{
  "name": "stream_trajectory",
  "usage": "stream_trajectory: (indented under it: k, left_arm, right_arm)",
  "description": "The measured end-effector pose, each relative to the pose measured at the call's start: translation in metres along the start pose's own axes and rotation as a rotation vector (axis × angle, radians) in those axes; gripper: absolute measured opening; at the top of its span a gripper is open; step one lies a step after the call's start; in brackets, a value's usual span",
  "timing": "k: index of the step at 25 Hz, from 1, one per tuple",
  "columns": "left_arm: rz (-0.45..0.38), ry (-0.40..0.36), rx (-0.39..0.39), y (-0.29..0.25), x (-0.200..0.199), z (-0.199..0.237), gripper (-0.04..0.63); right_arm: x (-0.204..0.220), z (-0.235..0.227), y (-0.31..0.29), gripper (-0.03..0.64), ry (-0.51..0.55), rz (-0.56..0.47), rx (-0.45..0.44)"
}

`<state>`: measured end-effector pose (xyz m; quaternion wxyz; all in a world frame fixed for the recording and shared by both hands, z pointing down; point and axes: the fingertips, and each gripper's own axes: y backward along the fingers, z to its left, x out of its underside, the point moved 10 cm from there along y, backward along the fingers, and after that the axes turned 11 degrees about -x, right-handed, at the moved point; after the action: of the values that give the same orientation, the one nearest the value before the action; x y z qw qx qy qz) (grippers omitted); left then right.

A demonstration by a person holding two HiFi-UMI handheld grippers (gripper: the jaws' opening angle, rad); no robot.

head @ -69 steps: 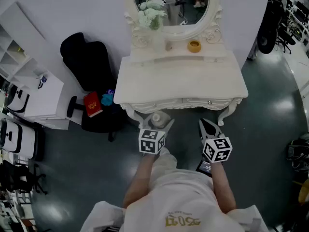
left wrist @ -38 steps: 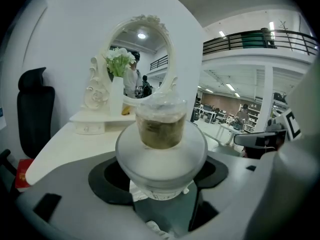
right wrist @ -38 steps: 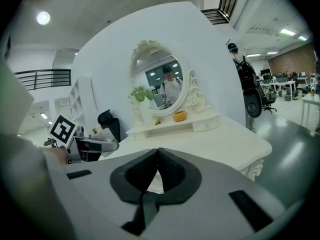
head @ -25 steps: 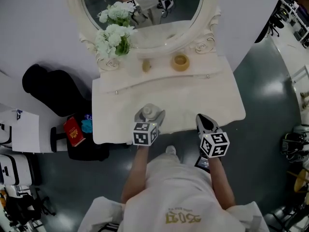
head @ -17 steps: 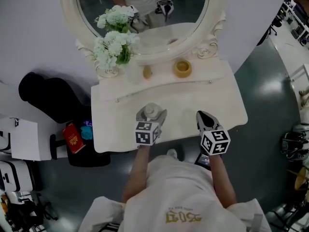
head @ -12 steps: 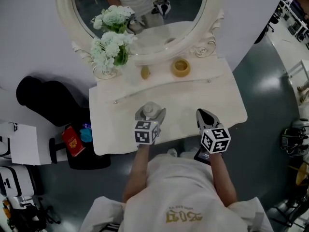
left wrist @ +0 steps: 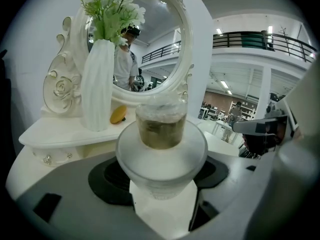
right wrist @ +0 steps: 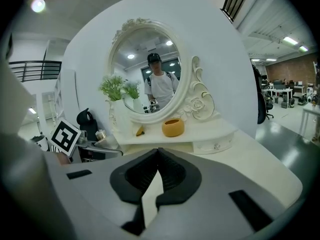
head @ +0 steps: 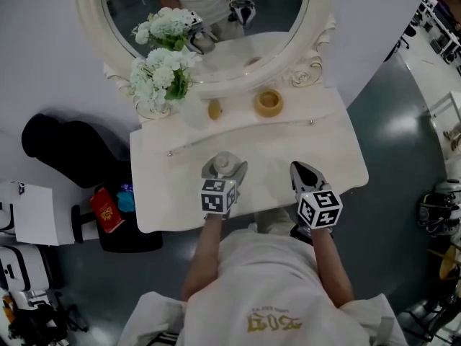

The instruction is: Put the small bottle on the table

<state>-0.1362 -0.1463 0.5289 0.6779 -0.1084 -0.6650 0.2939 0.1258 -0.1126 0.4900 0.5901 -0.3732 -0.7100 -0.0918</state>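
A small frosted glass bottle (head: 224,166) with a clear cap sits between the jaws of my left gripper (head: 225,170), which is shut on it. In the left gripper view the small bottle (left wrist: 161,149) fills the middle, upright, held above the near part of the white dressing table (head: 173,186). My right gripper (head: 304,174) is over the table's front right part, its jaws shut with nothing between them; the right gripper (right wrist: 156,170) shows its dark pads pressed together.
On the table's back shelf stand a white vase of white flowers (head: 158,78), a small yellow object (head: 214,109) and a yellow bowl (head: 268,102), below an oval mirror (head: 209,13). A black chair (head: 68,150) with a red book (head: 103,210) stands left of the table.
The view has come closer to the dressing table; both grippers now hang over its top rather than in front of it. The left gripper has kept hold of the bottle throughout.
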Motion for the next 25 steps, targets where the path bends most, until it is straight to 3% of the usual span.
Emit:
stream_trajectory:
  k: [14, 25]
  left_arm:
    - [0.104, -0.049, -0.040, -0.032, 0.028, 0.004, 0.350]
    - [0.173, -0.096, 0.004, -0.061, 0.042, -0.003, 0.350]
  right_arm:
    - [0.021, -0.022, -0.022, 0.014, -0.060, 0.063, -0.020]
    - [0.030, -0.035, -0.039, 0.014, -0.077, 0.135, -0.026]
